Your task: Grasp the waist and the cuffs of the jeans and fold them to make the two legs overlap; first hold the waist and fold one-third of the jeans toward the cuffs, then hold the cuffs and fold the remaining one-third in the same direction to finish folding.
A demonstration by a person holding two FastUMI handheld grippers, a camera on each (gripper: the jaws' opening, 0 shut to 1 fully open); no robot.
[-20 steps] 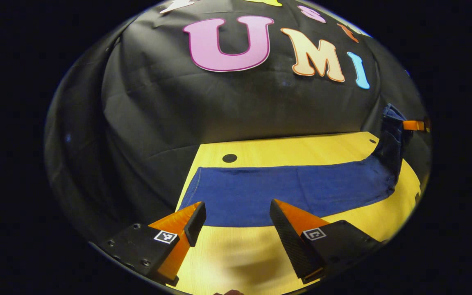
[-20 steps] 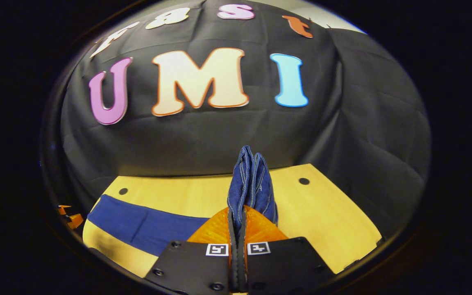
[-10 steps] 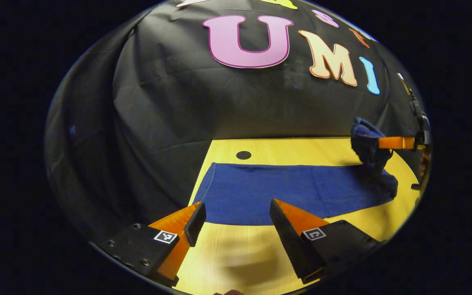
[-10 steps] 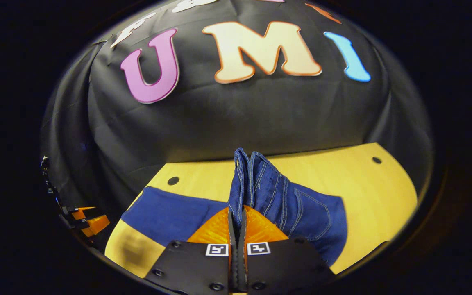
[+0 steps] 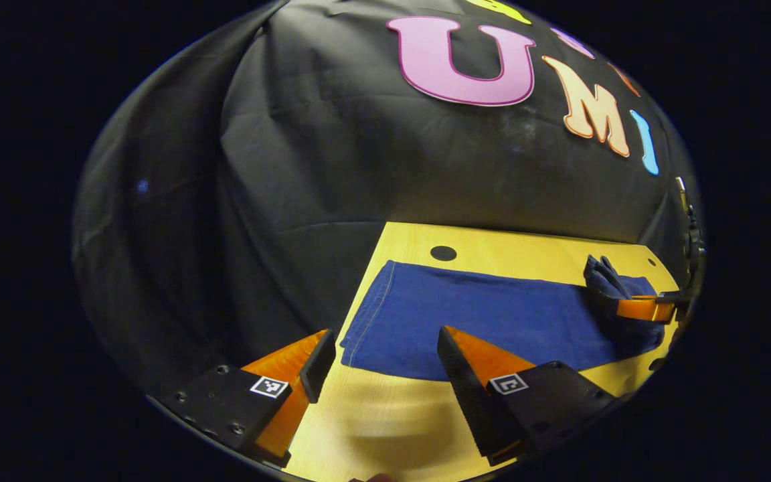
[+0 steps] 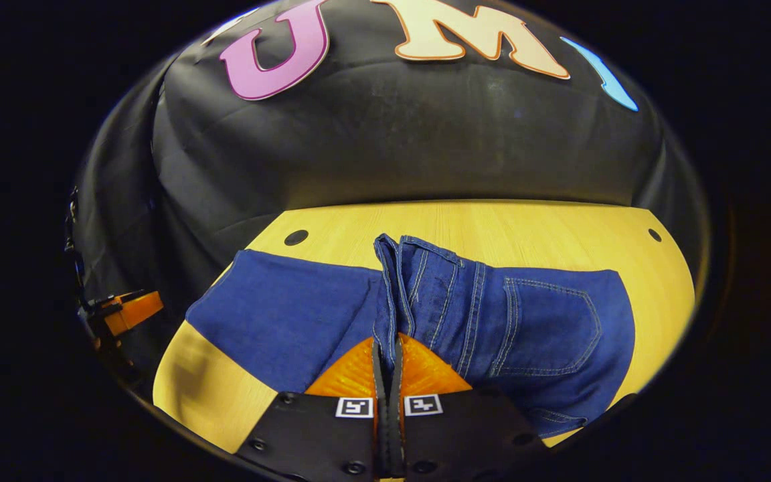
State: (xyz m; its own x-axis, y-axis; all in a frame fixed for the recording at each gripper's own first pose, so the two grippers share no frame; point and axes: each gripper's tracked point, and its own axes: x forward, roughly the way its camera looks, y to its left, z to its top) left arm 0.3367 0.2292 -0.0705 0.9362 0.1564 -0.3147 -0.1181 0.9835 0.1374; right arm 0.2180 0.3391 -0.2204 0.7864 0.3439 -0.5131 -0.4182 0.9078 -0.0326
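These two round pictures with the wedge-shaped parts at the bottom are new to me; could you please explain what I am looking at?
There is no robot here: a person holds a two-finger grasping tool in each hand, and a fisheye camera rides on each.

The left gripper view looks along the left tool, whose fingers stand apart, hovering near the cuff end of the dark blue denim jeans. The jeans lie on a light yellow wooden table.

The right gripper view looks along the right tool. Its fingers are pinched shut on the jeans' stitched waistband, beside a back pocket. That tool appears far off in the left gripper view too.
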